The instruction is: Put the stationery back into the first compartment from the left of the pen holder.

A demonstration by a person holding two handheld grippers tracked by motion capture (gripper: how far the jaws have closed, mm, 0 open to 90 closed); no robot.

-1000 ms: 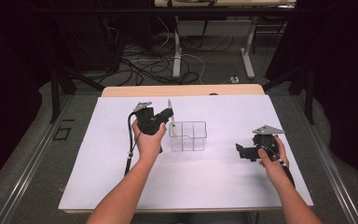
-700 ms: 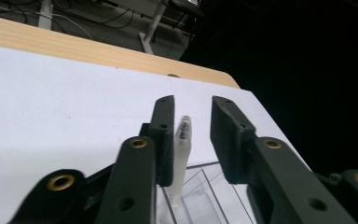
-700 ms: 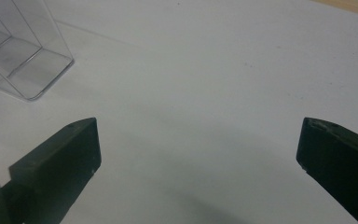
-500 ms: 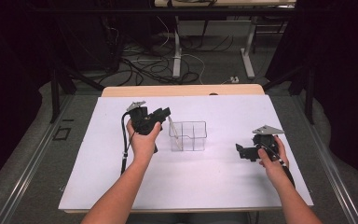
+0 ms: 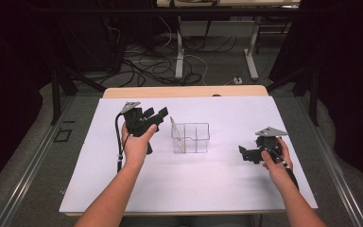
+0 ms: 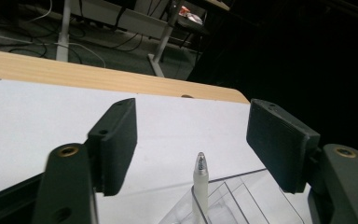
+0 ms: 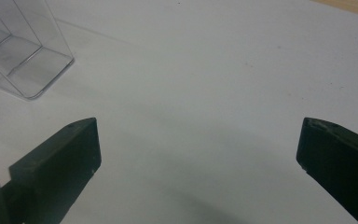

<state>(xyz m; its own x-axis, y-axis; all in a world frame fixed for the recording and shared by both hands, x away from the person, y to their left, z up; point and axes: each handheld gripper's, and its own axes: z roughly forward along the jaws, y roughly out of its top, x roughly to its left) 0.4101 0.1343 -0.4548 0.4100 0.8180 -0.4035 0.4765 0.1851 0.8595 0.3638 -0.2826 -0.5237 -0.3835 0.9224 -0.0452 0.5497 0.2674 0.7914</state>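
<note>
- White sheeting (image 5: 194, 189) covers my table, with a wooden edge (image 5: 184, 91) at the far side and a dark floor strewn with cables (image 5: 142, 71) beyond.
- Nearest me on the right, my right gripper (image 5: 246, 154) sits low over the sheet, jaws spread wide with bare surface between them.
- Near the middle stands a clear divided organiser (image 5: 191, 138), a pen (image 6: 199, 186) upright in its left compartment.
- Just left of it, my left gripper (image 5: 157, 115) is released, jaws apart either side of the pen tip, not touching it.
</note>
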